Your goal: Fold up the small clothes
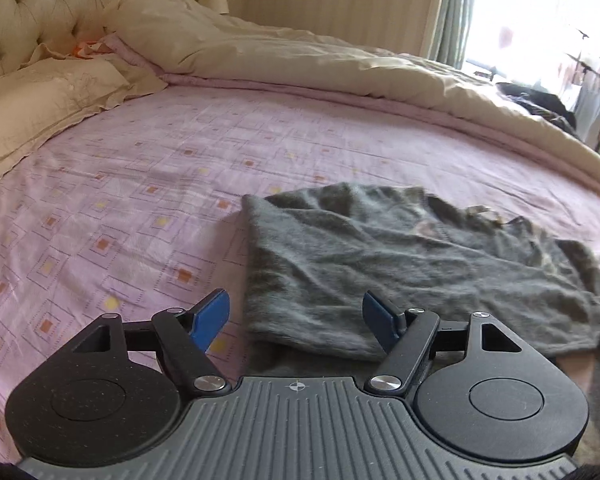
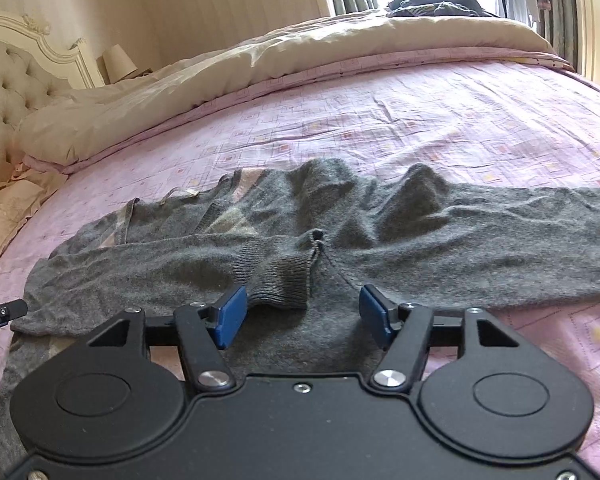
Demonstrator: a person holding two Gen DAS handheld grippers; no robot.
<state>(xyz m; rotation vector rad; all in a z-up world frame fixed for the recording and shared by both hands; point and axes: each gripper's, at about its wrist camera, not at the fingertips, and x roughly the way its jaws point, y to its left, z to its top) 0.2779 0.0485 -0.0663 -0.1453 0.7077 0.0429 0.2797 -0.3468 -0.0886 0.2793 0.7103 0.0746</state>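
A grey sweater point(image 2: 340, 240) lies partly folded on the bed point(image 2: 460, 120).

One sleeve, with its ribbed cuff point(image 2: 284, 280), has been laid across the body; the other sleeve is still stretched out, and the final folds remain, it is judged. The jaws of the right gripper point(image 2: 302, 312) are spread, the cuff just ahead of them and unheld. The jaws of the left gripper point(image 1: 296, 320) are spread over the sweater's near edge, nothing pinched.

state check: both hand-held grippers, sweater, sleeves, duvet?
left hand-held gripper: open, empty
right hand-held gripper: open, empty
grey sweater: lying on the bed, rumpled
folded sleeve: laid across the body, cuff at middle
other sleeve: stretched out sideways
beige duvet: pushed back, bunched
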